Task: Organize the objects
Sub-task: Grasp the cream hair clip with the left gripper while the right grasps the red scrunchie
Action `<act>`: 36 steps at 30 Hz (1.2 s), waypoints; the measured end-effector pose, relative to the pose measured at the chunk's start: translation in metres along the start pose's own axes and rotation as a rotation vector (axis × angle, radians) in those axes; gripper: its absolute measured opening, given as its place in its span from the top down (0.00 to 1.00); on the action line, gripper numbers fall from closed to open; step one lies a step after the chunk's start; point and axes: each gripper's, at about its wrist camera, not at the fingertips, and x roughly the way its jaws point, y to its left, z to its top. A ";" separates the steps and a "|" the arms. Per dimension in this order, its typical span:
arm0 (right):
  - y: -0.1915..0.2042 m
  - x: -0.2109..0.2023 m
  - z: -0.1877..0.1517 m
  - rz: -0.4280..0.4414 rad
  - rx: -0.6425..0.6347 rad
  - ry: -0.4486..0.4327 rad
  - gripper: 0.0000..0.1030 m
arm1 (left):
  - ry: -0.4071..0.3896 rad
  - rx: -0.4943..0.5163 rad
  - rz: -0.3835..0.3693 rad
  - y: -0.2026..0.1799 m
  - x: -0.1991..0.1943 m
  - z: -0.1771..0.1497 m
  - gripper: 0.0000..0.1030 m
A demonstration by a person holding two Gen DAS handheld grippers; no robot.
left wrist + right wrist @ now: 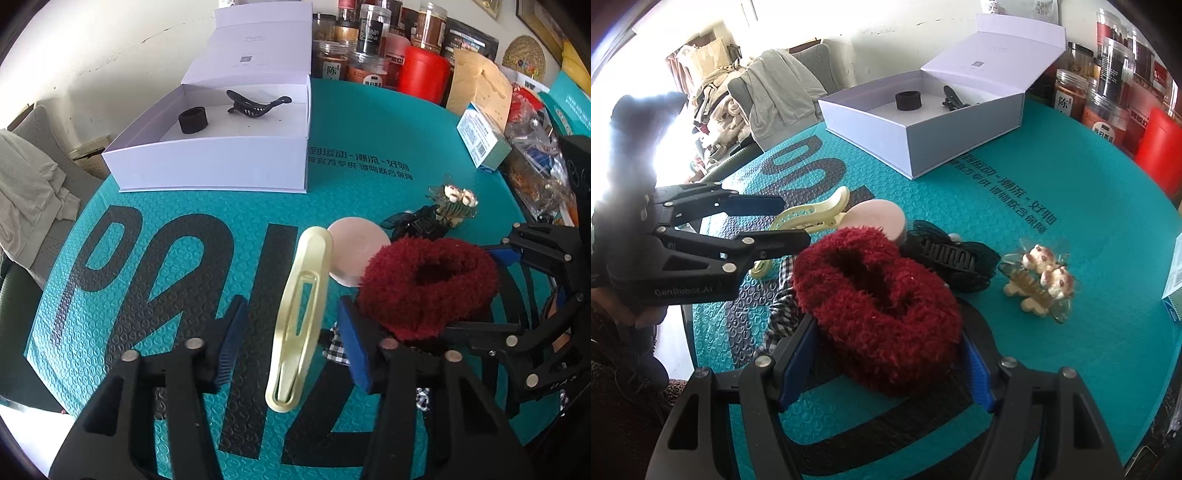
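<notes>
A pale yellow hair clip (pixel 299 317) lies on the teal mat between the open fingers of my left gripper (pixel 291 339); it also shows in the right wrist view (pixel 812 218). A fluffy dark red scrunchie (pixel 875 306) sits between the wide-open fingers of my right gripper (pixel 886 365); the pads stand at its sides. It also shows in the left wrist view (pixel 428 288). A white open box (pixel 214 147) at the back holds a black hair band (pixel 192 119) and a black claw clip (pixel 258 105).
A pink round compact (pixel 356 254), a black mesh clip (pixel 949 258), a beige decorated clip (pixel 1041 284) and a checked cloth piece (pixel 779 314) lie around the scrunchie. Jars and a red tin (pixel 421 72) crowd the back edge. A small blue-white carton (pixel 480 138) stands at the right.
</notes>
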 end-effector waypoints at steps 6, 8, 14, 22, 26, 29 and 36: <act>0.000 -0.007 -0.003 -0.008 0.004 -0.027 0.58 | 0.007 -0.008 -0.015 -0.002 0.003 -0.002 0.79; -0.001 -0.011 -0.004 -0.010 0.006 -0.041 0.64 | 0.014 -0.022 -0.001 -0.002 0.002 -0.003 0.80; -0.002 -0.024 -0.014 -0.033 0.022 -0.050 0.64 | 0.000 -0.044 -0.005 -0.002 -0.015 -0.012 0.80; 0.002 -0.042 -0.035 -0.063 0.040 -0.060 0.64 | 0.007 -0.044 -0.002 -0.013 -0.034 -0.034 0.80; 0.006 -0.048 -0.049 -0.081 0.052 -0.053 0.64 | 0.013 -0.053 0.002 -0.018 -0.038 -0.045 0.80; 0.008 -0.051 -0.057 -0.076 0.053 -0.056 0.61 | 0.024 -0.065 0.000 -0.018 -0.037 -0.051 0.80; 0.010 -0.045 -0.058 -0.094 0.037 -0.029 0.39 | 0.053 -0.068 -0.004 -0.018 -0.026 -0.058 0.80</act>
